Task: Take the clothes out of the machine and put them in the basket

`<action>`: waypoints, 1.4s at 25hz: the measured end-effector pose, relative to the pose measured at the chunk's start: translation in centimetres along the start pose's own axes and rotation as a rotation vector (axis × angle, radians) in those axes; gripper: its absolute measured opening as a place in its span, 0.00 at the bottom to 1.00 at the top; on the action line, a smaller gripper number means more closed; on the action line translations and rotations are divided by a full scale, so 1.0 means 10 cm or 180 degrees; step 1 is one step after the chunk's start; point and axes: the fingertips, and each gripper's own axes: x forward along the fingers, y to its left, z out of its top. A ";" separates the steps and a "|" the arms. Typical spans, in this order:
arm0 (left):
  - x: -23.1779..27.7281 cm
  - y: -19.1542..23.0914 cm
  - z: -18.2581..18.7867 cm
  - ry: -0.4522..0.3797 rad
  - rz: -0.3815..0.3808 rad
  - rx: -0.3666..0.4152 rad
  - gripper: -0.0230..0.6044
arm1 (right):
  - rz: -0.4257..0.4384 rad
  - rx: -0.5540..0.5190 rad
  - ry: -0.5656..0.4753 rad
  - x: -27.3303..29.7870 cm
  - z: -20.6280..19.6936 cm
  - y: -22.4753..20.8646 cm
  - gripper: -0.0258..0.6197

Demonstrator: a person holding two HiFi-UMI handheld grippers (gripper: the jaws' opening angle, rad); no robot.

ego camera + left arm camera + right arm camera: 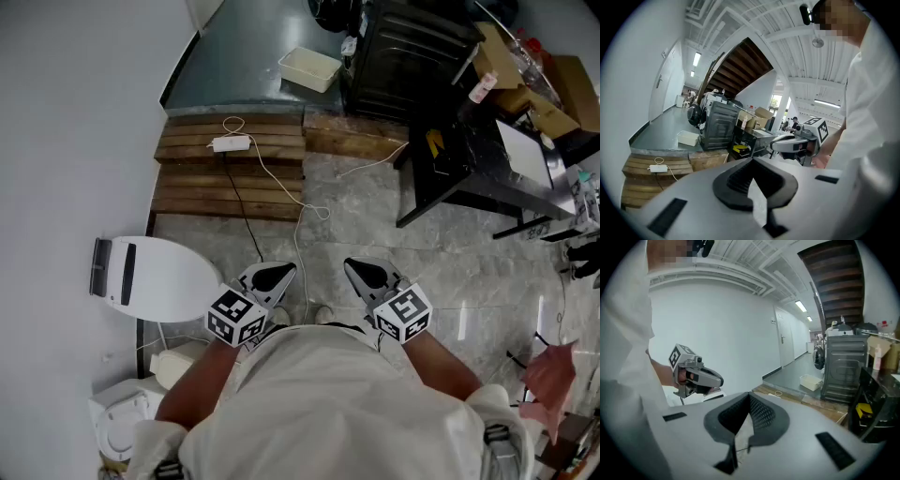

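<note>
Grey marble-tiled floor (450, 272) lies below the grey left gripper (273, 276) and right gripper (367, 274), held side by side, each with jaws pressed together on nothing.

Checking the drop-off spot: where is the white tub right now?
Head view, top centre: the white tub sits on the grey floor just left of the dark machine, beyond the wooden step.

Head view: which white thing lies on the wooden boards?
The small plug block with a cord trailing from it; the white tub sits farther off, on the grey floor.
</note>
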 end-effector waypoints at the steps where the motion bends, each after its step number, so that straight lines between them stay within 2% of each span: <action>1: 0.07 -0.05 0.04 -0.0007 -0.0016 0.0018 0.03 | 0.0004 -0.0007 -0.0019 -0.04 0.00 -0.05 0.04; 5: 0.35 -0.22 0.14 -0.0023 -0.0004 0.0071 0.03 | 0.0039 -0.0020 -0.0064 -0.19 -0.04 -0.25 0.04; 12: 0.57 -0.38 0.12 0.0050 0.0185 0.0052 0.03 | 0.0057 0.0089 -0.0157 -0.30 -0.18 -0.65 0.05; 14: 0.60 -0.37 0.12 0.0039 0.0244 0.0045 0.03 | 0.0046 0.0102 -0.0209 -0.27 -0.17 -0.78 0.19; 15: 0.60 -0.35 0.11 0.0026 0.0275 0.0026 0.03 | 0.0028 0.0123 -0.0227 -0.24 -0.16 -0.84 0.22; 18: 0.59 -0.26 0.13 0.0005 0.0333 -0.0041 0.03 | -0.0038 0.0179 -0.0286 -0.12 -0.09 -0.97 0.22; 20: 0.59 -0.19 0.16 0.0008 0.0340 -0.0051 0.03 | -0.0107 0.0177 -0.0319 -0.03 -0.03 -1.06 0.29; 22: 0.59 -0.07 0.18 0.0001 0.0339 -0.0058 0.03 | -0.0192 0.0156 -0.0328 0.10 0.02 -1.16 0.44; 29: 0.43 0.81 0.37 -0.0118 0.0311 -0.0105 0.03 | -0.0376 0.0181 -0.0213 0.85 0.28 -1.36 0.45; 35: 0.15 1.69 0.64 -0.0152 0.0213 -0.0094 0.03 | -0.0488 0.0132 -0.0143 1.67 0.72 -1.45 0.47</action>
